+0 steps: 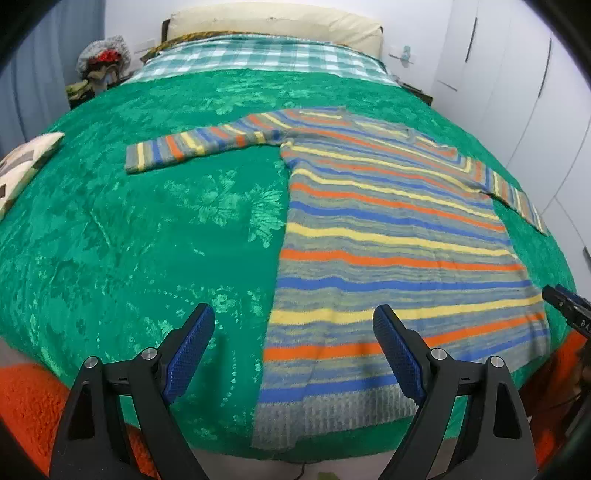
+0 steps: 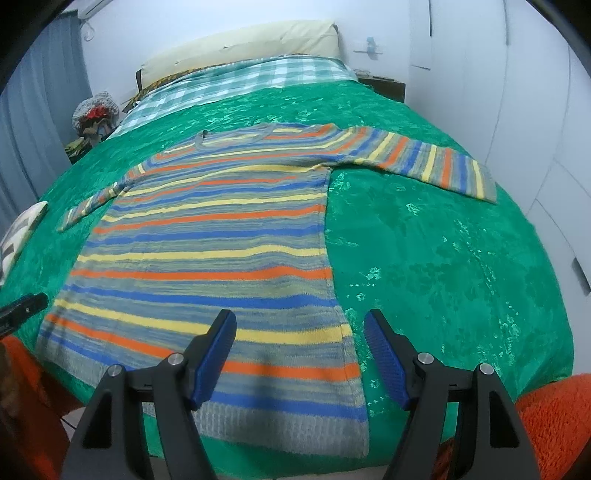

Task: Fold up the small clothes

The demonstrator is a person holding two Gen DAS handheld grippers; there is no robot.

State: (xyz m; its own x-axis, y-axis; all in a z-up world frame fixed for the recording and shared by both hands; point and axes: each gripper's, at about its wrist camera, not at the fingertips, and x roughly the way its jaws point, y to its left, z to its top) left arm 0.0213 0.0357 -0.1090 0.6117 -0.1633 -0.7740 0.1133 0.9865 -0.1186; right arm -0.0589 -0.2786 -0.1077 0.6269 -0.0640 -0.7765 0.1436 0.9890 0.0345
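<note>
A striped knit sweater (image 1: 388, 236) in grey, blue, yellow and orange lies flat on the green bedspread (image 1: 147, 221), both sleeves spread out and the hem toward me. My left gripper (image 1: 293, 332) is open and empty, hovering over the sweater's lower left corner. My right gripper (image 2: 299, 339) is open and empty above the sweater (image 2: 221, 240) at its lower right edge. The right gripper's tip also shows in the left wrist view (image 1: 565, 302), and the left gripper's tip shows in the right wrist view (image 2: 22, 310).
A cream pillow (image 1: 273, 22) and a checked blanket (image 1: 258, 59) lie at the bed's head. A patterned cushion (image 1: 26, 162) lies at the left edge. An orange rug (image 2: 554, 421) lies at the foot. White wardrobe doors (image 1: 517, 92) stand at right, and a clutter pile (image 1: 103, 62) at far left.
</note>
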